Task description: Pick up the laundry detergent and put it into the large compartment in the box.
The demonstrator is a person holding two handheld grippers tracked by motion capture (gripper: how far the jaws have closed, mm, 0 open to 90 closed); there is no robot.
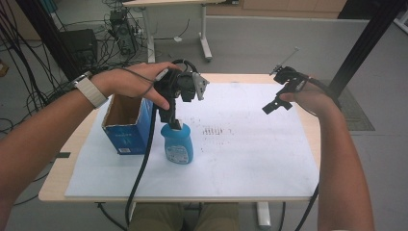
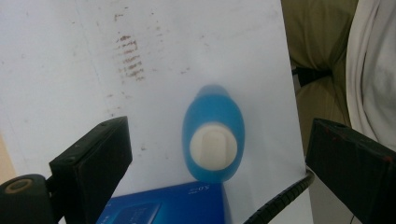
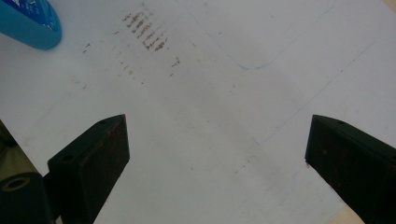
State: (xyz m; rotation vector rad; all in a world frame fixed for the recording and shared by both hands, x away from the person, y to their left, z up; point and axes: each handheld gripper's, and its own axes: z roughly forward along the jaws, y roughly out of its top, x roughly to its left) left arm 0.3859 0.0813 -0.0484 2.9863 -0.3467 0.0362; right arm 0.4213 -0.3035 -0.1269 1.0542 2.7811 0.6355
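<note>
The left tongs [image 1: 174, 120] hang directly over a blue bottle [image 1: 178, 143] that stands upright on the white sheet [image 1: 250, 159] covering the tabletop [image 1: 57, 185]. The bottle's long axis runs straight up toward them. Their jaws are spread wide, and in the left gripper view the bottle [image 2: 214, 135] sits squarely between and below them, its white cap [image 2: 214, 148] facing the camera. Neither jaw touches it. Judged from this line-up, the coming move is a straight descent so the jaws can close across the bottle's neck or shoulders, its narrower width lying across the gap.

The left hand [image 1: 132, 82] is plainly the nearer one. The right tongs [image 1: 274, 105] are held well apart, off to the far side of the bottle and raised above the sheet, jaws likewise spread and holding nothing.

Just beside the bottle, on the side away from the right tongs, stands an open blue box [image 1: 126, 124]. Its near wall shows at the lower edge of the left gripper view as a blue panel [image 2: 163, 205] close against the bottle's base.

The high view gives the bottle's upright stance, which the left gripper view, looking straight down, cannot. The right gripper view catches the bottle's foot [image 3: 29, 23] at its upper left corner, beyond a patch of brown smudges [image 3: 144, 30] on the sheet.
</note>
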